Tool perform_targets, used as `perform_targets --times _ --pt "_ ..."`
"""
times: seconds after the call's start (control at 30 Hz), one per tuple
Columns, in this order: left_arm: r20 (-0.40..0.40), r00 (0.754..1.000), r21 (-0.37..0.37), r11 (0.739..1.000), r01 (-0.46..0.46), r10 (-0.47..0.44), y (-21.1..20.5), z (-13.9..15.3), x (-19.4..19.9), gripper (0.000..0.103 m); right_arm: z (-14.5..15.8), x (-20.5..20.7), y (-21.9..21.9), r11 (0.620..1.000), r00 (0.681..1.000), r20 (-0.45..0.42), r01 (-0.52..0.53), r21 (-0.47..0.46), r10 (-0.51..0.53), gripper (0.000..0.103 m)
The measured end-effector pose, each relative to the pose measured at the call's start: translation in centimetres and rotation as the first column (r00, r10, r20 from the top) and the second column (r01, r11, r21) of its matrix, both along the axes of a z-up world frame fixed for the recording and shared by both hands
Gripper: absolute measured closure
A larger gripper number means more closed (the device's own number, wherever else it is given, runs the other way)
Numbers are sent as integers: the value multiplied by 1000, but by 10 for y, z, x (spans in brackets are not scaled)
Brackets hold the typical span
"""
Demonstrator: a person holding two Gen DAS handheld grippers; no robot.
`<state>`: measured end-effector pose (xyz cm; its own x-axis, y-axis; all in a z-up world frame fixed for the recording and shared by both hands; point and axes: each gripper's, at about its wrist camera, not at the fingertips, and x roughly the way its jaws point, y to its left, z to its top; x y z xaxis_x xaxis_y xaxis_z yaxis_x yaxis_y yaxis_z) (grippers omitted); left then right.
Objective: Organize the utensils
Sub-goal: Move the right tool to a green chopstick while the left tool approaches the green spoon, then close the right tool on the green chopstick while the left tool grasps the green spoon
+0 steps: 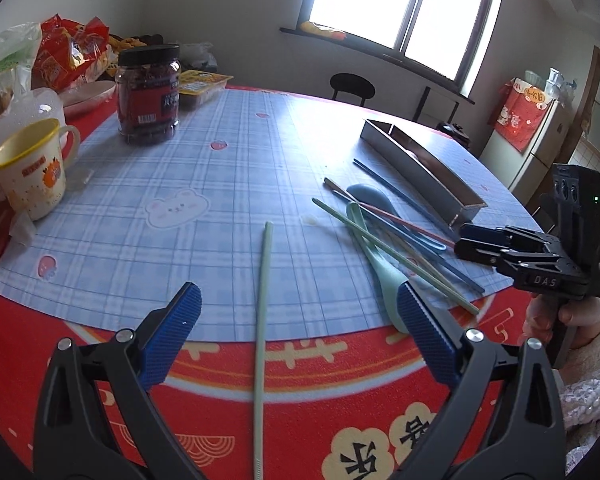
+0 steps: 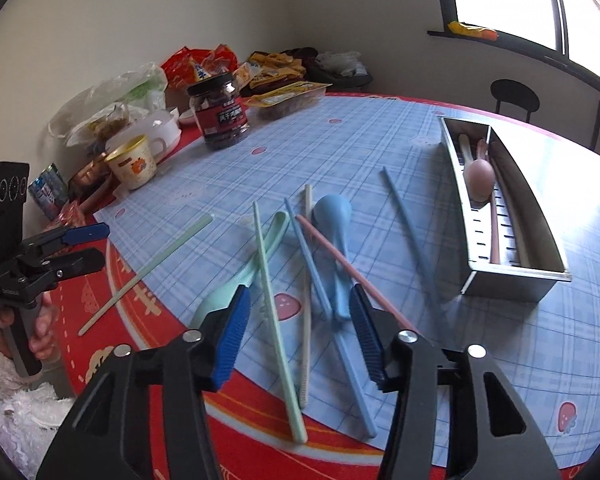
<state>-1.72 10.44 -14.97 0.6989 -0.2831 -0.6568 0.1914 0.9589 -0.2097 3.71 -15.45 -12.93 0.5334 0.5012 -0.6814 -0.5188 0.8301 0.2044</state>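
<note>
Both hand-held grippers, left [image 1: 298, 334] and right [image 2: 298, 338], hover open and empty over chopsticks [image 2: 278, 320] and spoons [image 2: 332, 240] scattered near on the worktop [image 2: 500, 360]. Pickup seems underway; next, grip one utensil and carry it to the metal tray [image 2: 512, 278] at far right.

My left gripper [image 1: 300, 320] shows two black skeletal arms with triangular cut-outs, silver round screw heads at the pivots and ribbed blue pads [image 1: 176, 332] on the fingers. My right gripper [image 2: 298, 336] is built the same: black frame, silver screws, blue ridged pads [image 2: 232, 336]. Seen from the left wrist, at three o'clock, the right unit's black body carries white "DAS" lettering, a camera block with round lenses and a small green light. My sleeve [image 1: 588, 384] there is white and fluffy, as is the other sleeve [image 2: 8, 396] at eight o'clock.
</note>
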Motion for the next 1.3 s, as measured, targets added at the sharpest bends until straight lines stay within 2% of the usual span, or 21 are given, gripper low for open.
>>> perform_targets --times 0.03,0.1,0.2,0.67,0.93,1.1,1.3 --pt "-2 1000 -3 1000 5 -5 -2 -1 0 7 -2 -1 5 1000 1000 -7 -17 -12 17 66" --pt "-4 1000 -17 1000 19 -19 -7 -1 2 7 -7 -4 15 998 999 -15 -43 -36 43 79" --pt "-11 999 -27 999 36 -36 -15 -2 7 9 -10 -5 23 995 997 -21 -74 -60 72 85" --pt "-58 998 -22 999 36 -37 -34 -10 27 20 -27 9 42 982 991 -59 -130 -140 122 87" --pt "-101 994 -30 999 42 -45 -42 -19 38 23 -31 12 35 986 989 -87 -127 -111 118 95" --pt "-121 990 -24 998 63 -66 -56 -24 48 27 -31 16 28 992 993 -92 -88 -93 79 96" --pt "-162 983 1 996 86 -84 -73 -32 70 35 -31 17 20 997 997 -79 -27 -78 21 96"
